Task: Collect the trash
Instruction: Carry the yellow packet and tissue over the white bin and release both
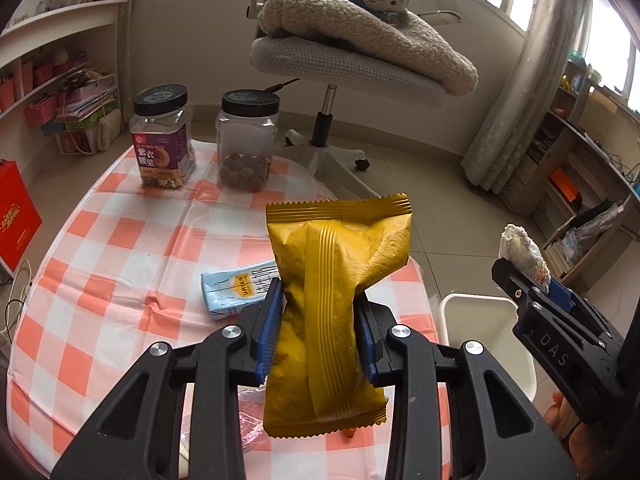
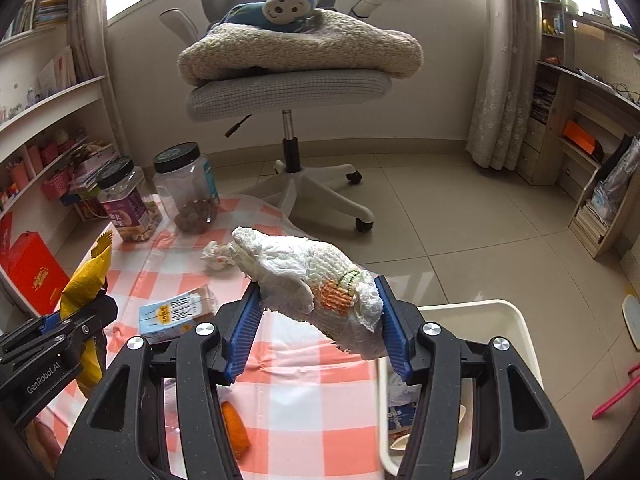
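Right wrist view: the right hand-held gripper point(image 2: 318, 320) is clenched on a crumpled tissue wad point(image 2: 316, 280), with the white bin point(image 2: 516, 320) just right and below. The left hand-held gripper point(image 1: 318, 332) clamps an upright yellow snack wrapper point(image 1: 336, 300), farther from the bin.

left gripper point(image 1: 320, 320): black frame, blue ribbed pads, tilted downward, jaws narrowly set and clamped on a crinkled yellow foil snack packet point(image 1: 340, 300) | right gripper point(image 2: 320, 328): same build, tilted downward, jaws wider, clamped on a crumpled white paper wad point(image 2: 320, 280) | grippers side by side, apart
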`<state>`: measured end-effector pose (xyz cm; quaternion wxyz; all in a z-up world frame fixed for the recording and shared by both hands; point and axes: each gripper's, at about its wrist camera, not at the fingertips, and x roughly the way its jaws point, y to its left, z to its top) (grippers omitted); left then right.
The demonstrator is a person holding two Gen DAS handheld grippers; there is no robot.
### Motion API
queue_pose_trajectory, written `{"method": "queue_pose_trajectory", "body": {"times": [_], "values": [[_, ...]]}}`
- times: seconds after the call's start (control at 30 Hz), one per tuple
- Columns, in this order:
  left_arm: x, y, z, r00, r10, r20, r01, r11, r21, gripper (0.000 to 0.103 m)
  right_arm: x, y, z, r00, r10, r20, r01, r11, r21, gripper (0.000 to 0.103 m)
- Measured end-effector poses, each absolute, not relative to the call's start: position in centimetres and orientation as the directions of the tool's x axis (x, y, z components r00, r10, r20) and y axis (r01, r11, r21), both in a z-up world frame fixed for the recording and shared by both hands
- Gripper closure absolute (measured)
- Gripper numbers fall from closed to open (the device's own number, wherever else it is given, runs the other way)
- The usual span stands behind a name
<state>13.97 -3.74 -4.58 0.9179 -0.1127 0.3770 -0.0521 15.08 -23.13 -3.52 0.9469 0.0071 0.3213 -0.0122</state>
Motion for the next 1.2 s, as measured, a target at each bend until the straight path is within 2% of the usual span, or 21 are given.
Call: {"method": "queue_pose_trajectory", "body": {"times": [0.3, 0.37, 0.43, 0.57, 0.93, 1.0, 1.03, 1.07, 1.2], "values": [[14.1, -10.5, -5.0, 0.681, -0.253, -0.687, 0.119, 0.964, -0.237, 0.068, 13.5, -31.4, -2.3, 0.800, -0.110, -0.589, 0.185, 0.980, 0.068, 0.050], [14.1, -12.3, -5.3, 0.665, -0.276, -0.694, 0.149, 0.960, -0.239, 0.068, 13.2, -33.1, -2.1, 0.795, -0.128, -0.593, 0.217, 0.973, 0.080, 0.046], [14.0, -14.3, -5.5, 0.651, -0.295, -0.699, 0.184, 0.955, -0.232, 0.068, 12.7, -34.8, -1.9, 0.795, -0.154, -0.587, 0.263, 0.959, 0.104, 0.030], [14.0, -18.0, -5.7, 0.634, -0.318, -0.705, 0.245, 0.947, -0.207, 0.067, 11.5, -38.2, -1.1, 0.800, -0.204, -0.565, 0.341, 0.928, 0.149, 0.026], [13.9, -26.3, -6.6, 0.560, -0.396, -0.727, 0.363, 0.907, -0.214, 0.063, 8.8, -44.2, 0.4, 0.789, -0.332, -0.517, 0.490, 0.848, 0.203, 0.007], [14.1, -27.4, -7.0, 0.522, -0.442, -0.729, 0.396, 0.883, -0.253, 0.058, 8.6, -44.5, 0.4, 0.784, -0.346, -0.515, 0.503, 0.841, 0.201, 0.007], [14.2, -27.9, -7.2, 0.500, -0.463, -0.732, 0.410, 0.871, -0.271, 0.046, 8.6, -44.7, 0.5, 0.782, -0.353, -0.514, 0.509, 0.838, 0.198, 0.007], [14.3, -28.2, -7.5, 0.481, -0.470, -0.740, 0.415, 0.865, -0.280, 0.039, 8.5, -44.9, 0.5, 0.780, -0.358, -0.513, 0.513, 0.835, 0.197, 0.007], [14.2, -28.0, -7.7, 0.471, -0.478, -0.741, 0.416, 0.862, -0.291, 0.037, 8.4, -44.9, 0.5, 0.776, -0.372, -0.510, 0.521, 0.833, 0.186, 0.007]]}}
